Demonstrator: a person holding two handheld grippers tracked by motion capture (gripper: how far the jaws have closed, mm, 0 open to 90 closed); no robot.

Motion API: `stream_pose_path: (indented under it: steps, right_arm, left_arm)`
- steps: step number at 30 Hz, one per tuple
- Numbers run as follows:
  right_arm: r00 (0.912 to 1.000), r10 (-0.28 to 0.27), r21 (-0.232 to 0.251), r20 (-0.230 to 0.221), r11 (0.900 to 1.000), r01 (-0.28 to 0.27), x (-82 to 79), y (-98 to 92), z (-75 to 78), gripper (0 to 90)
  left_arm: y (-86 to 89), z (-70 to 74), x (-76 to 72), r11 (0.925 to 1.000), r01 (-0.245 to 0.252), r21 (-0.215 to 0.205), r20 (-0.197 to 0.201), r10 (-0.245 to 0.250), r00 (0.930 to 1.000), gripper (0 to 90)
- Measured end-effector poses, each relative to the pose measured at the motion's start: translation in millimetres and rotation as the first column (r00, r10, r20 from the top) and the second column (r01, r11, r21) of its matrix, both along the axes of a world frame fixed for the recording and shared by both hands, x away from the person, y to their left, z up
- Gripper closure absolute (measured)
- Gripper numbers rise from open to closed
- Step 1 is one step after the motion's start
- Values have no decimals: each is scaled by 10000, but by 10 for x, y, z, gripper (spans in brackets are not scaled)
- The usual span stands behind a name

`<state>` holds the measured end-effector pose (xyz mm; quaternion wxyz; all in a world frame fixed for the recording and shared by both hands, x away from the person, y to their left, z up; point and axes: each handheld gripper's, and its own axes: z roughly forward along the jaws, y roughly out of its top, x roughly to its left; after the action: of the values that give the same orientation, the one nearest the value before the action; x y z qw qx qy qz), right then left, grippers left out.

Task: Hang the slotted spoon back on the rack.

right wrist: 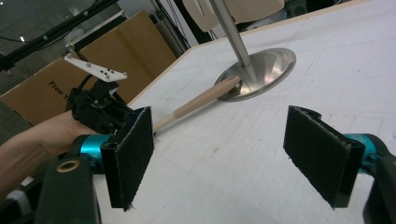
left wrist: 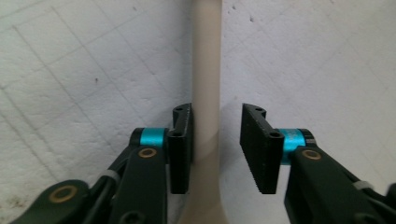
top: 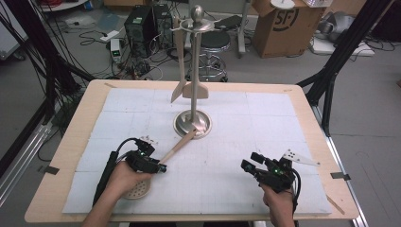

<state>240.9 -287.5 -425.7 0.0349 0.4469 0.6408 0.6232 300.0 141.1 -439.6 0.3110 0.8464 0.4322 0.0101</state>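
Note:
A wooden utensil lies on the white mat, its long handle (top: 179, 144) slanting up to the base of a metal stand (top: 192, 124) and its round slotted head (top: 137, 190) under the person's left hand. My left gripper (top: 161, 166) straddles the handle (left wrist: 205, 70); one pad (left wrist: 181, 149) touches it, while a gap separates the other pad (left wrist: 259, 144) from the wood. My right gripper (top: 250, 163) hovers at the front right, its jaws wide apart (right wrist: 224, 154) with nothing between them. The right gripper view looks toward the handle (right wrist: 201, 102) and the left gripper (right wrist: 100, 112).
The stand's pole (top: 195, 71) rises at the mat's middle back, with two wooden utensils (top: 179, 90) hanging from its top rack. The wooden table edge (top: 71, 142) frames the mat. Cardboard boxes (top: 283, 23), a stool and cables lie on the floor behind.

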Motion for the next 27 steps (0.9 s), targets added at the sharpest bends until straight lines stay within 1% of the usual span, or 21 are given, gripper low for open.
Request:
stream_pose_path:
  steps: [1, 2, 5, 9, 10, 12, 14, 16, 18, 19, 20, 21, 24, 25, 27]
  right_arm:
    - [10000, 5, 41, -81, 10000, -4, -3, 4, 0, 239]
    - [10000, 7, 30, -83, 10000, -7, -1, 5, -2, 239]
    - [10000, 22, -27, -32, 10000, -22, 4, 14, -5, 243]
    - [10000, 37, -9, -59, 10000, -37, 4, 28, -2, 244]
    - [10000, 28, -16, -53, 10000, -28, 5, 28, -2, 245]
    - [10000, 22, 13, -87, 10000, -22, 4, 29, -1, 245]
    - [9999, 19, 19, -124, 10000, -18, 5, 23, -4, 245]
    - [9999, -8, 11, -116, 10000, 8, 8, 13, -10, 246]
    - [10000, -13, 4, -97, 10000, 13, 14, 5, -15, 246]
    - [9999, -16, 24, -130, 10000, 16, 15, 3, -17, 246]
    - [9998, 3, 85, -196, 10000, -1, 14, 5, -18, 246]
    - [9999, -24, 56, -123, 10000, 25, 19, 1, -22, 245]
    - [9999, 31, 120, -111, 9999, -30, 17, -6, -23, 239]
    - [9999, 28, 121, -153, 9999, -26, 16, -8, -24, 239]
    - [9998, 25, 133, -174, 9999, -23, 16, -9, -27, 239]
  left_arm:
    - [13, -6, -9, 10000, -14, 9, 96, 14, 10000, 703]
    - [25, -18, -21, 9998, -149, -129, 171, 151, 9997, 718]
    - [70, -51, -37, 9986, -299, -429, 337, 314, 9989, 757]
    - [70, -52, -49, 9989, -265, -380, 448, 282, 9986, 768]
    - [73, -52, -49, 9988, -295, -400, 440, 312, 9985, 772]
    - [93, -55, -33, 9980, -252, -575, 319, 271, 9991, 777]
    - [115, -53, -23, 9972, -252, -701, 279, 272, 9992, 780]
    - [131, -43, -24, 9965, -374, -751, 350, 401, 9986, 783]
    - [158, -41, -15, 9926, -471, -1115, 357, 514, 9980, 785]
    - [164, -40, -15, 9914, -473, -1220, 369, 521, 9980, 785]
    - [165, -37, -15, 9917, -457, -1200, 461, 516, 9976, 785]
    - [164, -34, -15, 9912, -458, -1242, 524, 526, 9972, 785]
    - [177, -16, -18, 9877, -498, -1482, 527, 582, 9969, 785]
    - [187, -10, -18, 9866, -481, -1558, 474, 562, 9973, 786]
    - [204, 12, -28, 9833, -543, -1738, 513, 641, 9966, 786]
